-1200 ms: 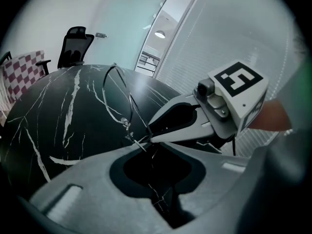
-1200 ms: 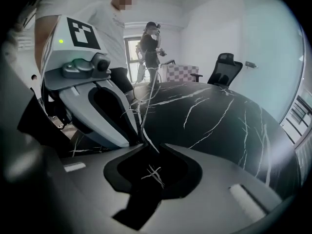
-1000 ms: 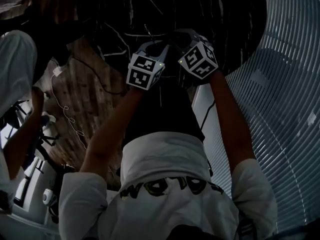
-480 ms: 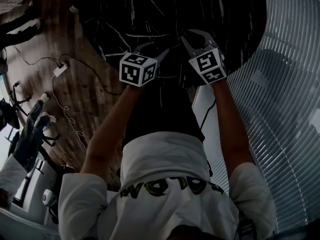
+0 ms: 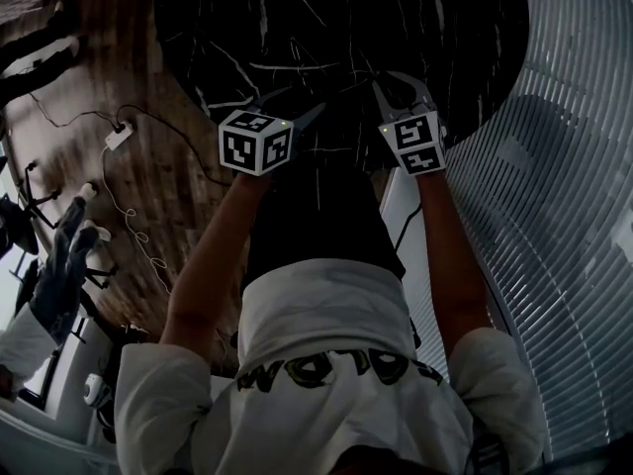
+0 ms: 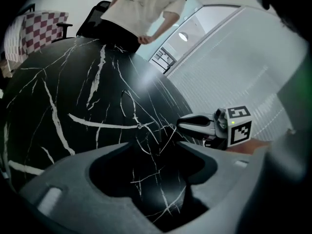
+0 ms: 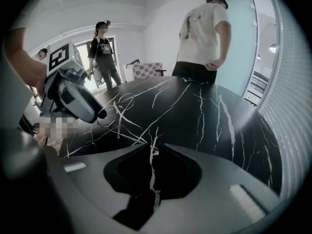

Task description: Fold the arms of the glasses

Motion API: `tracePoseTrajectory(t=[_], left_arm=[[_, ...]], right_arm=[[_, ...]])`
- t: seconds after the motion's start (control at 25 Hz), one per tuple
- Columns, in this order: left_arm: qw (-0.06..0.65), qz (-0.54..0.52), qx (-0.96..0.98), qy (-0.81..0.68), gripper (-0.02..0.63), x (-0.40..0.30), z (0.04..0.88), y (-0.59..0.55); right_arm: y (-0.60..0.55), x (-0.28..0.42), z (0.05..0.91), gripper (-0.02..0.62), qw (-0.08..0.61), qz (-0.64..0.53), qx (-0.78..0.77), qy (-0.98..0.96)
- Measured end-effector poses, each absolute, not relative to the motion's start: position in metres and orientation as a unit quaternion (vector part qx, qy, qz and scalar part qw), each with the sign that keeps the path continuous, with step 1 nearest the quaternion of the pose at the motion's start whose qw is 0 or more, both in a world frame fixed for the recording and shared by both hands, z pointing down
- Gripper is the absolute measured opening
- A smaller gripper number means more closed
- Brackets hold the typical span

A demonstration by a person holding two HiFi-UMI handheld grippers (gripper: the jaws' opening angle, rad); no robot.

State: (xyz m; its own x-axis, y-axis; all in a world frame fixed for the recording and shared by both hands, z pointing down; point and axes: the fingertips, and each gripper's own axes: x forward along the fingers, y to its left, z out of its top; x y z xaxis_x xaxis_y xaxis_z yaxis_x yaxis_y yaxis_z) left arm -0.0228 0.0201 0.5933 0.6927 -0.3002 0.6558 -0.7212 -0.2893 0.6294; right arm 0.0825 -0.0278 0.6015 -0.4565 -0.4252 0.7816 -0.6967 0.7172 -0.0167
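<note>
The round black marble table (image 5: 326, 28) with white veins fills the top of the head view. My left gripper (image 5: 292, 105) hovers over its near edge, jaws opening, with only table showing between them (image 6: 151, 155). My right gripper (image 5: 401, 82) is a hand's width to its right, open, also with only table between its jaws (image 7: 153, 172). A thin wire outline that may be the glasses (image 6: 163, 139) lies on the table between and just ahead of both grippers (image 7: 124, 101). It is hard to tell from the veins. Neither gripper touches it.
A person in a white shirt (image 7: 202, 33) stands at the table's far side. More people (image 7: 103, 48) and a checkered chair (image 7: 147, 69) are behind. Cables and a power strip (image 5: 117, 139) lie on the wooden floor at left. A slatted wall (image 5: 554, 166) curves at right.
The two grippers were close together at the centre and have drawn apart, left one leftwards, right one rightwards. The left jaws have spread wider. Both have rolled.
</note>
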Motion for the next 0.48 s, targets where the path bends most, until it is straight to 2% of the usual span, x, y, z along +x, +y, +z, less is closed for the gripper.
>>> tracePoseTrajectory(t=[0.28, 0.48], left_arm=[[0.468, 0.163, 0.8, -0.338, 0.265, -0.054, 0.576, -0.011], [0.441, 0.155, 0.815, -0.343, 0.293, -0.053, 0.576, -0.046]], right_arm=[[-0.02, 0.09, 0.615, 0.061, 0.431, 0.188, 0.344, -0.813], [-0.021, 0.087, 0.619, 0.061, 0.433, 0.184, 0.342, -0.813]])
